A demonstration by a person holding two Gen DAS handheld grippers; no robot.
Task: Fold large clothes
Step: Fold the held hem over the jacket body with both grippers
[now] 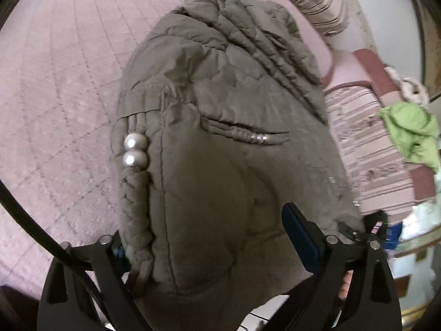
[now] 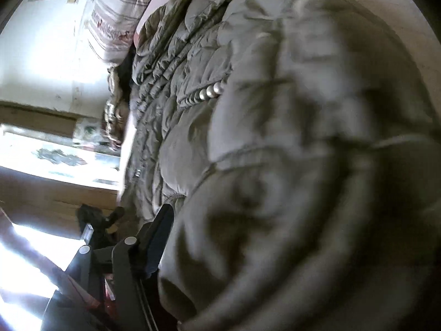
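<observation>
An olive-green padded jacket (image 1: 220, 110) with pearl beads (image 1: 134, 149) on its braided trim lies on a pink quilted bed cover (image 1: 60, 88). My left gripper (image 1: 209, 245) has its jaws wide apart, and the jacket's near edge bulges up between the fingers; I cannot tell if it is gripped. In the right wrist view the same jacket (image 2: 275, 138) fills the frame, blurred and very close. Only the left finger (image 2: 157, 242) of my right gripper shows, pressed against the jacket's fold. The other finger is hidden under the fabric.
Striped pillows (image 1: 363, 138) lie along the bed's right side, with a bright green cloth (image 1: 410, 132) beyond them. In the right wrist view a white wall (image 2: 41, 55) and bright furniture stand at the left.
</observation>
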